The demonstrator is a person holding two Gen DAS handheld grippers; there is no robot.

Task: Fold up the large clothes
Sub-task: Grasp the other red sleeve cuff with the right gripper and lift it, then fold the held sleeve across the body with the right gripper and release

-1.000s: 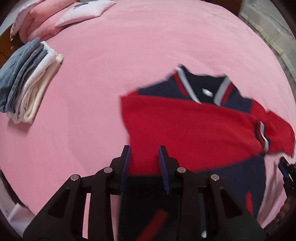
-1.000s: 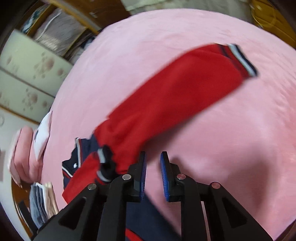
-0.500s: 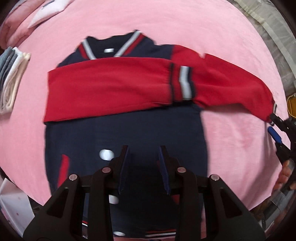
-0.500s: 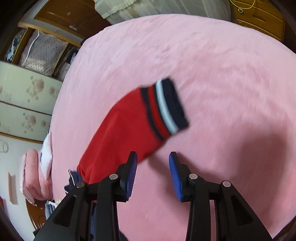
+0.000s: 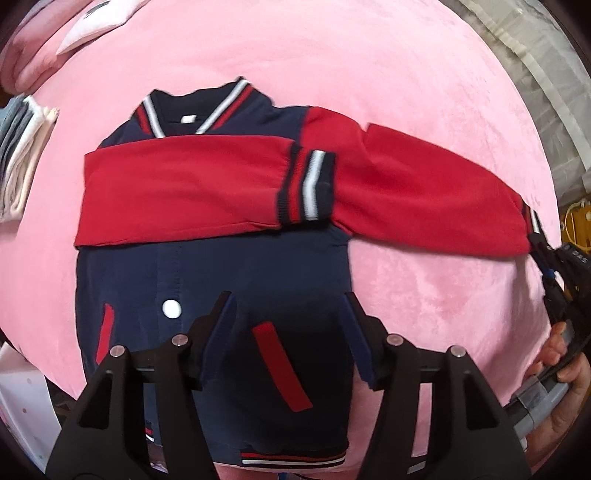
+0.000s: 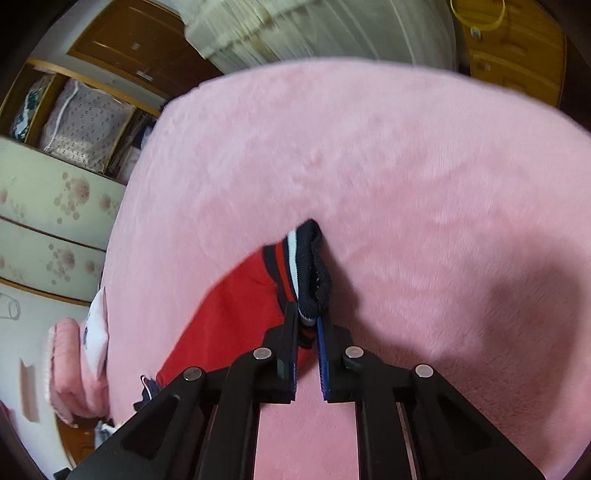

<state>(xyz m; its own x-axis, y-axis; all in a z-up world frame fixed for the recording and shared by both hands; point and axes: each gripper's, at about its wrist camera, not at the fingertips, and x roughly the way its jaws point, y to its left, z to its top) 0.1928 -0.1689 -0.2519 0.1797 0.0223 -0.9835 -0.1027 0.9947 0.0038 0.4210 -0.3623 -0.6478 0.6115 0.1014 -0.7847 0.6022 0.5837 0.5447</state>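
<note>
You have one jacket (image 5: pixel 258 266) in front of you, navy in the body with two red sleeves, lying front-up on the pink bed (image 5: pixel 332 66) with its collar pointing away from you. One sleeve (image 5: pixel 184 184) is folded flat across the chest, its striped cuff (image 5: pixel 308 184) resting near the far shoulder. The other sleeve (image 5: pixel 424 195) stretches out to your right over the bed cover. One white snap (image 5: pixel 171 308) shows on the placket, and two red pocket welts (image 5: pixel 282 365) on the lower front. At the left edge lies one stack of folded clothes (image 5: pixel 18 162), and up in the corner there are pillows (image 5: pixel 74 26), their number hard to tell.

Your left tool (image 5: pixel 288 328) hangs over the lower front of the jacket with its two fingers spread wide apart, gripping nothing; whether the tips touch the cloth is unclear.

Your right tool (image 6: pixel 308 321) has its fingers drawn close together, pinching the striped cuff (image 6: pixel 310 273) of the outstretched sleeve, with the knit rim bunched just past the tips. In the left view that tool (image 5: pixel 546 258) sits at the far right edge, at the sleeve's end, and your right hand (image 5: pixel 565 373) wraps around its handle, fingers curled over the grip.
</note>
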